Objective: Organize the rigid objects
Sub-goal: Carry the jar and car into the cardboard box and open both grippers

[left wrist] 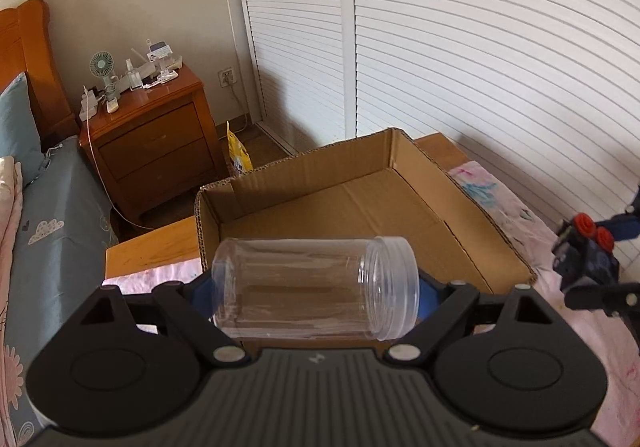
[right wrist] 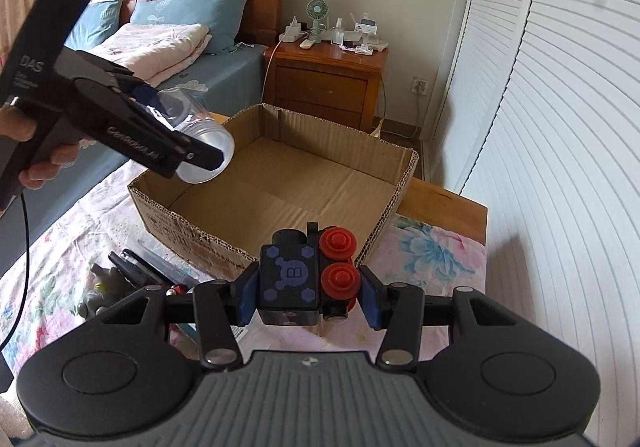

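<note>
The left gripper (left wrist: 316, 289) grips a clear plastic jar (left wrist: 314, 287) w/ no lid. The jar lies sideways between the blue pads, its bottom on one pad & its open screw-top mouth on the other. From the left wrist cam, the jar hangs in the air right by the near wall of a cardboard box (left wrist: 412, 159). The box is open on top & looks bare inside.

From the right wrist cam you can see that same left gripper (right wrist: 172, 139) up high on the left, w/ a person's hand (right wrist: 36, 151) round its handle. The jar (right wrist: 200, 143) sticks out over the box's (right wrist: 404, 175) left corner.

The right gripper (right wrist: 306, 287) is clamped tight on a dark blue toy block (right wrist: 290, 275). It has a "B" on top & two red wheels (right wrist: 340, 261) on its right side. The block is up off the table, just in front of the box's near wall. In the left cam the block (left wrist: 588, 251) shows at the far right edge.

The box sits on a flowery pink cloth (right wrist: 432, 247) on a wood table (right wrist: 452, 203). More stuff lies on the cloth left of the right gripper: a grey toy figure (right wrist: 100, 283) & some dark flat things, too hidden to name.

Behind are a bed w/ blue pillows (right wrist: 196, 11), a wood nightstand (right wrist: 324, 75) w/ a little green fan (right wrist: 317, 13), & white slatted doors (right wrist: 560, 87).
</note>
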